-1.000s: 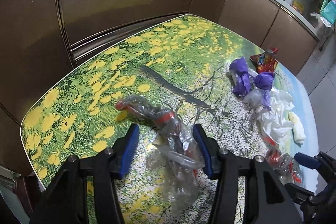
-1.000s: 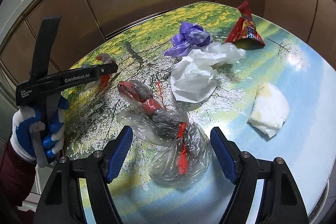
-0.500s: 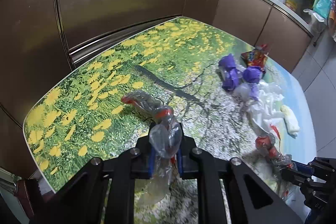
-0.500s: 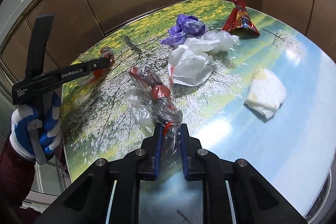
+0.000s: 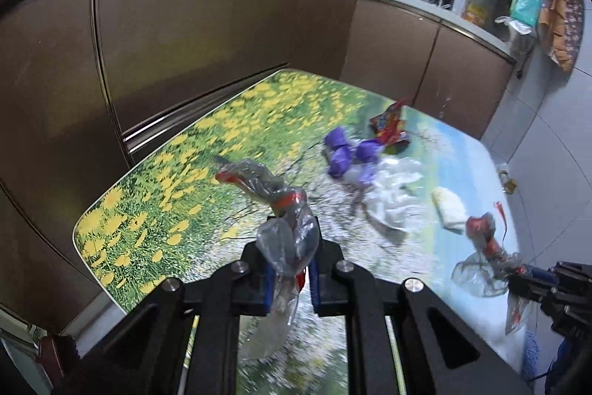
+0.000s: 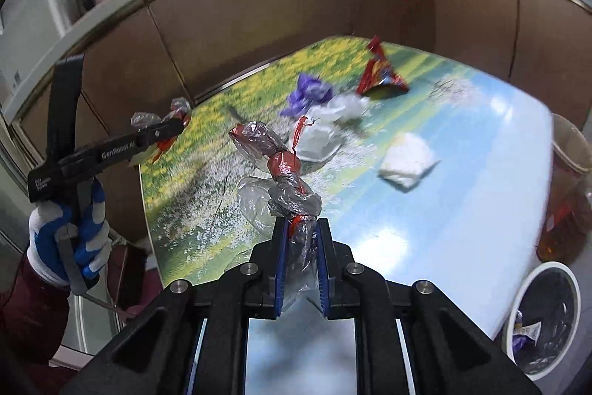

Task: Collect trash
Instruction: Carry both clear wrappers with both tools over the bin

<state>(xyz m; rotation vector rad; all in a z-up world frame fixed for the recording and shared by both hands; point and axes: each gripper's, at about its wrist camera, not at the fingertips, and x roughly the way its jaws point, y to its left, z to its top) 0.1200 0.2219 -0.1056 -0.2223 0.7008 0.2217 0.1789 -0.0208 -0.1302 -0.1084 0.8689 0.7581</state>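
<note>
Kitchen, flower-print table (image 5: 155, 210) | left gripper (image 5: 288, 278): clamped on clear bag (image 5: 285, 239), lifted off table | right gripper (image 6: 300, 269): clamped on twisted wrapper (image 6: 281, 173), raised | bin (image 6: 544, 317): beside table | risk: slick film slipping free, dropping short of bin

The table (image 6: 462, 210) (printed with a flower meadow) carried a purple plastic bag (image 6: 307, 93), a red snack wrapper (image 6: 381, 76), a crumpled white bag (image 6: 322, 136) and a white wad (image 6: 407, 161).
</note>
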